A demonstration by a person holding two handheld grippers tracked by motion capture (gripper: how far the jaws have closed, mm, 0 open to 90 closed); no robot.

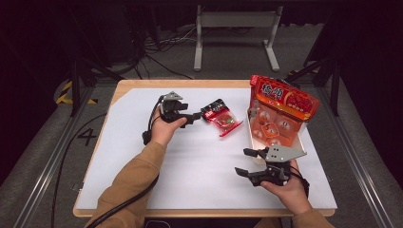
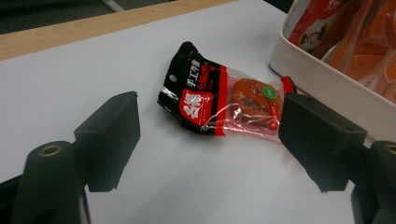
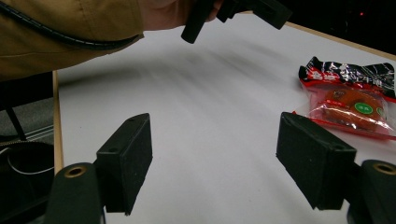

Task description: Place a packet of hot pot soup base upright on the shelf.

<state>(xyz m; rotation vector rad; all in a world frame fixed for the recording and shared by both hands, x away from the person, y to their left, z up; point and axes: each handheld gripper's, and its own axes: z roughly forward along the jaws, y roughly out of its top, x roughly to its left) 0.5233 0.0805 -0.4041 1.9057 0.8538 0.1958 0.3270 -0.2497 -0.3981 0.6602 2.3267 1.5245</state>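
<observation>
Dark room, cables on the grey floor, a metal stand at the back; in front, a wooden table (image 1: 142, 84) under a white sheet (image 1: 190, 156).

At the left of the high view, left hand (image 1: 164, 129) wrapped around the left gripper (image 1: 196, 116), jaws pointed rightward at the snack packet (image 1: 221, 118). Jaws spread wide in the left gripper view, nothing between the pads, nothing clamped. Packet (image 2: 224, 102) flat on the sheet just ahead of those jaws, nearer the right-hand jaw, which overlaps its red corner in that view; contact there not possible to judge. Black and red printing on the end nearer the left gripper, clear film with an orange-brown piece and a green dot on the far end.

Beyond the packet, further right, a white tray (image 1: 250, 137) holding orange sachets, with a big red bag (image 1: 283, 97) leaning over its far end. Tray wall (image 2: 322, 74) close behind the packet in the left gripper view.

At the lower right, right hand (image 1: 290, 190) around the right gripper (image 1: 246, 161), grey three-cornered plate on top, jaws aimed leftward and just beside the tray's near corner. Jaws wide apart in the right gripper view, empty, above bare sheet. Packet (image 3: 350, 100) ahead of them and off to the right-hand jaw's side, well apart from the pads. Tan sleeve (image 3: 70, 28) and the left gripper (image 3: 233, 11) at the top of that view.
</observation>
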